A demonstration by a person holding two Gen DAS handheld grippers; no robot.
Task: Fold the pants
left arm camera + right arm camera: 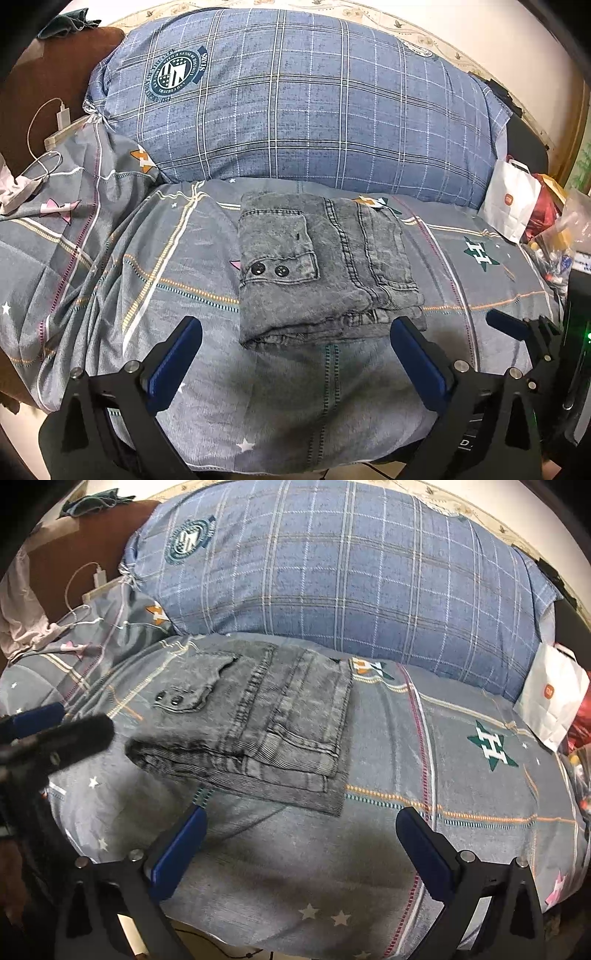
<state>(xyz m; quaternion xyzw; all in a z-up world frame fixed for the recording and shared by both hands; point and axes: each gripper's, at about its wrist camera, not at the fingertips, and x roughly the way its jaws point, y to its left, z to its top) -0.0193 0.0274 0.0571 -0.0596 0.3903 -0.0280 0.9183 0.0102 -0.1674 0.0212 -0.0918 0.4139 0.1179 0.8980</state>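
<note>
Pants [317, 266], grey washed denim, are lying folded into a compact stack on the bedspread [147, 280], with a buttoned pocket flap facing up on the left part of the stack and seamed layers showing along the near edge. They are sitting in the middle of the bed, just in front of the blue plaid pillow [295, 96].

The left gripper [295, 332] is hovering just short of the stack's near edge, its blue pads spread wide to either side of it; nothing is pinched between them and neither pad is pressing the cloth. In its own view the right finger is reaching about level with the stack's near right corner.

The right gripper [301, 823] is standing wide open too, holding nothing, over bare bedspread near the stack's right corner. The pants [266, 723] are lying ahead and to its left.

A white bag [511, 199] is leaning at the right end of the pillow, and a charger cable [40, 140] is lying on the far left.
</note>
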